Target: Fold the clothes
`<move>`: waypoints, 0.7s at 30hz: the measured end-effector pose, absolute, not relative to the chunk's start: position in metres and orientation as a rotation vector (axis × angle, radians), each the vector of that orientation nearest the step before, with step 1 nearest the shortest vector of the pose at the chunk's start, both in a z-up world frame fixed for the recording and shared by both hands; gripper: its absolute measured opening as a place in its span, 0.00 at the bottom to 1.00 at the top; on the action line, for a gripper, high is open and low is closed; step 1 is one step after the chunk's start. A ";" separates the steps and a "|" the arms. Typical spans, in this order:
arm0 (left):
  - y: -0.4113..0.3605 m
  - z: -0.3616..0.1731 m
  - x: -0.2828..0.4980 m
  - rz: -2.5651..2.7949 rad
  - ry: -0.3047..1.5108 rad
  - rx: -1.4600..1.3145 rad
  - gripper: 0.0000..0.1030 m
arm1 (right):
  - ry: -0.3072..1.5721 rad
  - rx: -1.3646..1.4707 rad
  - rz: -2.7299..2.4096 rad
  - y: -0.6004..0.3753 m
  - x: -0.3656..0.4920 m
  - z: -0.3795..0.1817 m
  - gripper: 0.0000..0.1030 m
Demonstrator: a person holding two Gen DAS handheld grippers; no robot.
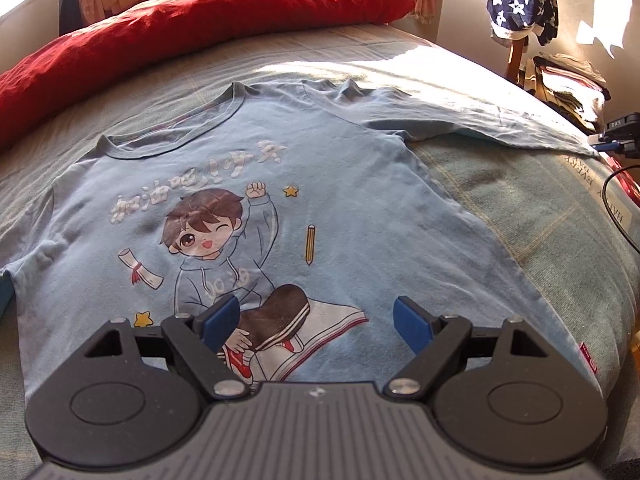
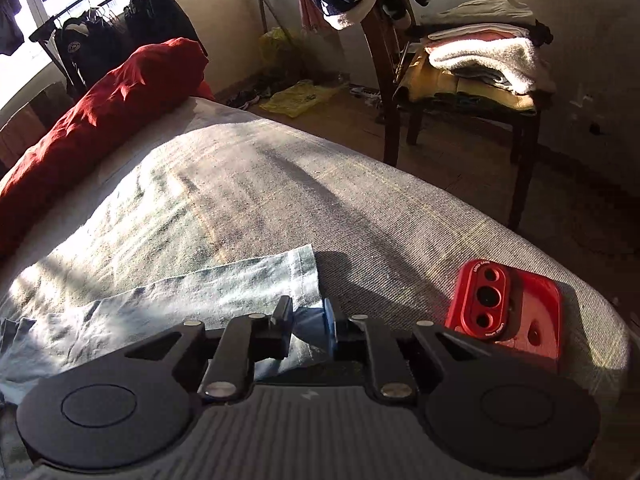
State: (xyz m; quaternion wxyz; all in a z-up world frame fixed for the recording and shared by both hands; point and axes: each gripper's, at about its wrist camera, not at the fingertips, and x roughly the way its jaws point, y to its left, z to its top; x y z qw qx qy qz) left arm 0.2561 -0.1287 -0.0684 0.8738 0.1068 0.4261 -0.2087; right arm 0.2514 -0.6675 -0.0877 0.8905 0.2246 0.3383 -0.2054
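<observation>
Across the grey bedspread [image 1: 500, 184] a light-blue cartoon-print T-shirt [image 1: 320, 184] lies spread flat, print up, collar toward the red pillow [image 1: 192, 20]; no fold shows yet, so by the look of it the whole folding is left. Left gripper [image 1: 316, 320] hangs spread wide above the lower part of the print, grasping nothing. Further right, the right gripper [image 2: 308, 328] stands nearly closed with the sleeve [image 2: 224, 284] edge between its pads, apparently pinched, a red phone [image 2: 516, 312] just beside; folded clothes [image 2: 480, 56] sit on a chair [image 2: 400, 92] beyond.
</observation>
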 end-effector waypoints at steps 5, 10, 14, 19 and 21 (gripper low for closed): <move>-0.130 -0.065 0.252 -0.433 0.881 0.236 0.82 | 0.658 0.351 -0.376 -0.635 0.254 -0.051 0.21; -0.132 -0.062 0.246 -0.457 0.871 0.228 0.82 | 0.641 0.277 0.016 -0.549 0.285 -0.019 0.21; -0.129 -0.062 0.243 -0.455 0.872 0.231 0.82 | 0.704 0.235 0.267 -0.471 0.312 -0.027 0.20; -0.118 -0.063 0.244 -0.439 0.874 0.218 0.82 | 0.738 0.000 0.429 -0.385 0.329 -0.046 0.21; -0.114 -0.064 0.246 -0.431 0.875 0.214 0.82 | 0.753 -0.118 0.449 -0.362 0.332 -0.055 0.21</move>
